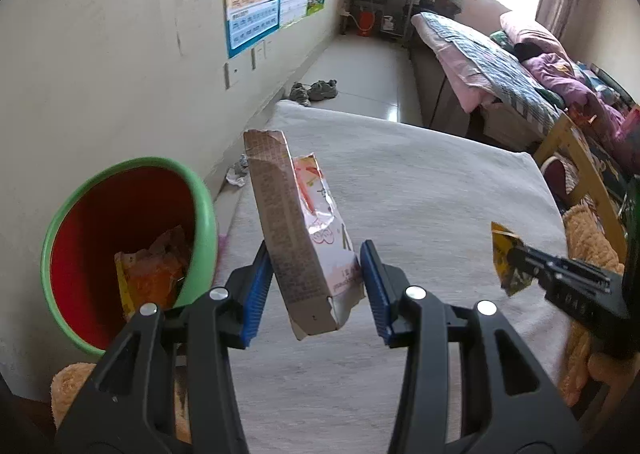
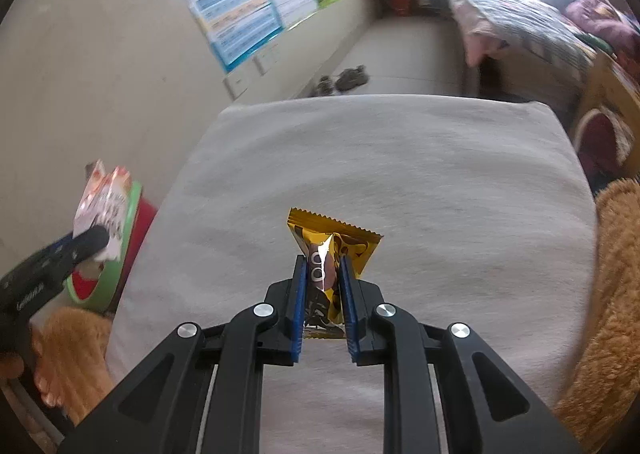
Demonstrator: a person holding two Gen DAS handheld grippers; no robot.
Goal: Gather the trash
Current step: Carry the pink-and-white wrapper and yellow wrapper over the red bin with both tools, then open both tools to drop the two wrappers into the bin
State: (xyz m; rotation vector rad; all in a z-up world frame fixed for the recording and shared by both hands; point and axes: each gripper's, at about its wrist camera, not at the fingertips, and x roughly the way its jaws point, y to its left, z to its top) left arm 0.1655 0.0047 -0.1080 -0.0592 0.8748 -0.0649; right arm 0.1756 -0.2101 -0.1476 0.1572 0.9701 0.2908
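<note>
carton [image 1: 308, 238]: 1, left jaws | wrapper [image 2: 334, 250]: 1, right jaws | bin [image 1: 132, 254]: 1

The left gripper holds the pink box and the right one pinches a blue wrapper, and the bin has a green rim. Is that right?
Not quite: the wrapper in the right gripper is yellow, as the right wrist view shows. The rest holds: the left gripper holds the pink box, and the bin has a green rim.
</note>
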